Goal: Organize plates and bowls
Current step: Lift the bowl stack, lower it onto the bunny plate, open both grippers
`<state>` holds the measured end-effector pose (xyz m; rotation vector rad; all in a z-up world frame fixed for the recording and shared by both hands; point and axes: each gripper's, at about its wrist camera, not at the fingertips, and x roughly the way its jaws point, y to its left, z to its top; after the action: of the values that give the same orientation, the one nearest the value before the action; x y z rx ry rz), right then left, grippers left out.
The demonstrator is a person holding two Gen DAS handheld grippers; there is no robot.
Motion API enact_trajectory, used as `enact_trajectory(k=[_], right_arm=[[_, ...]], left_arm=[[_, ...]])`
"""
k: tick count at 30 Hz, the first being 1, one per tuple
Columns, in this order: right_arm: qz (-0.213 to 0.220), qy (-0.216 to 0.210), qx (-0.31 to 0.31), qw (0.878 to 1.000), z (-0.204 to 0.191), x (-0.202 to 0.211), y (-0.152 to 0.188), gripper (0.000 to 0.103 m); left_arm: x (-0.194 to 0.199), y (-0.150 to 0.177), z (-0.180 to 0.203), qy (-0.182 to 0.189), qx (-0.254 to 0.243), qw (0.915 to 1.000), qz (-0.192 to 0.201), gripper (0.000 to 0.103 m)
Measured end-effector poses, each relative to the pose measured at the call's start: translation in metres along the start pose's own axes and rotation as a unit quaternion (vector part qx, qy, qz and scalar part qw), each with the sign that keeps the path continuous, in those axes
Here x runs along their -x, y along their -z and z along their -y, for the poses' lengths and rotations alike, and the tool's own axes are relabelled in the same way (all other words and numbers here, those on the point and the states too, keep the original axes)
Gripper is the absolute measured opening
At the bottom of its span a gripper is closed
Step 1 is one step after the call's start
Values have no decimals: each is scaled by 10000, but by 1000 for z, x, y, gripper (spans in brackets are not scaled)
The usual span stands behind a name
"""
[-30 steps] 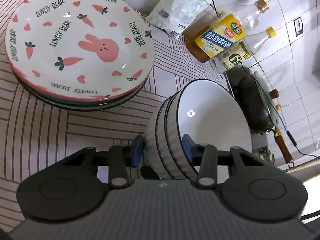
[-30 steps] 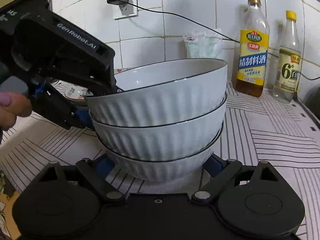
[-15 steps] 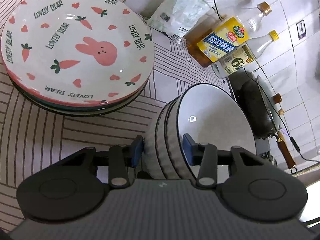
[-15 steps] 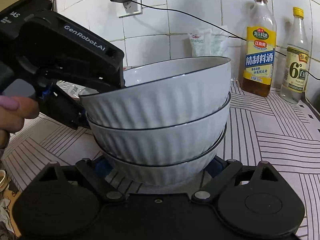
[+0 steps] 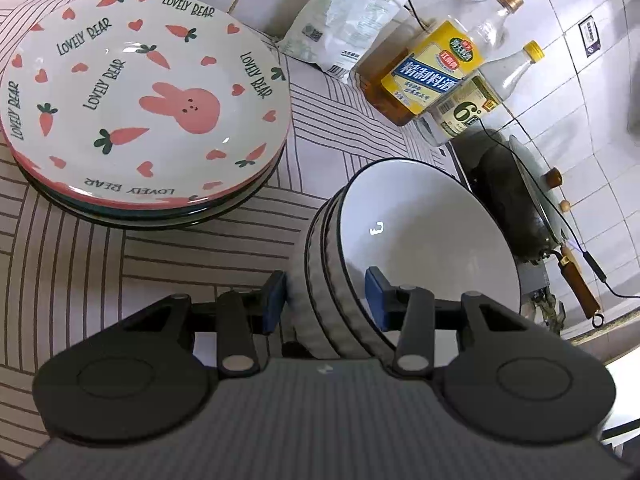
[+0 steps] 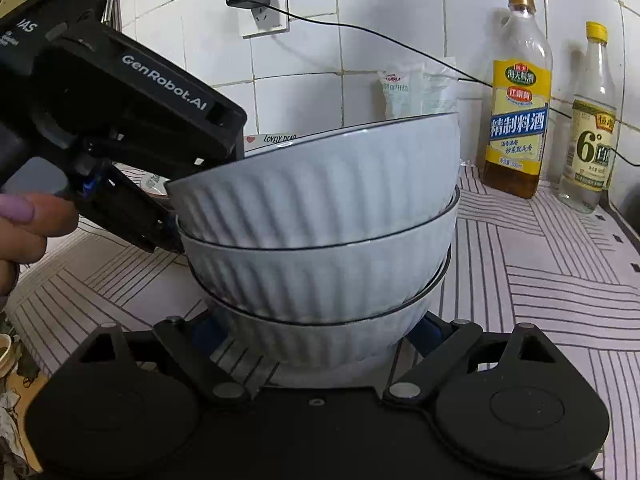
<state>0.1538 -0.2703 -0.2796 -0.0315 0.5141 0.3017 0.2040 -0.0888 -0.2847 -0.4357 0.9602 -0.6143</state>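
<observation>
Closest in, the right gripper [image 6: 318,328]: jaws spread wide to either side of the lowest bowl's foot, blue pads half hidden behind the ribbed wall. Impossible to tell whether pressing or merely flanking. Best treated as a cradle rather than a clamp: keep level under the load and avoid squeezing hard on glazed ceramic.

Just beyond, the stack of three white ribbed ceramic bowls with thin dark rims [image 6: 320,216]: nested, leaning a little, glossy white inside, fluted outside. Probably heavy and slippery. Placed on or just over the pale line-patterned countertop [image 5: 80,280], between the two grippers.

At the stack's left side, the left gripper [image 5: 326,300], carried in a person's hand [image 6: 24,232]: partly closed across the nested walls, one pad inside the top bowl, the other against the outside of the stack. Hold that pinch, move both grippers together and slowly, add no further tilt, and set down flat before letting go.

Farther back, well apart from the bowls, a pile of round white plates printed with pink rabbits, carrots and hearts [image 5: 144,100]. Judged largely sorted: plates in one pile, bowls in another.

Farthest, by the tiled wall, a tall glass bottle with a yellow label [image 6: 516,120]; worth steering clear of.
</observation>
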Motion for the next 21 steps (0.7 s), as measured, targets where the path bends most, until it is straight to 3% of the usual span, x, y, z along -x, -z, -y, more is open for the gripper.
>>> enact_trajectory(k=[11,16,21], right_arm=[[205,88,206,9995,0,10,-15,93],[335,59,376,9987,-6,16,-32,93],[399,-68,471,9981,-14,11,-55,93]], left_arm=[[14,-10,14,104,-419,9989,175,41],[32,-21,16,189,-366,9988,257,41],[52,-36,18,33,-287,9986,437,41]])
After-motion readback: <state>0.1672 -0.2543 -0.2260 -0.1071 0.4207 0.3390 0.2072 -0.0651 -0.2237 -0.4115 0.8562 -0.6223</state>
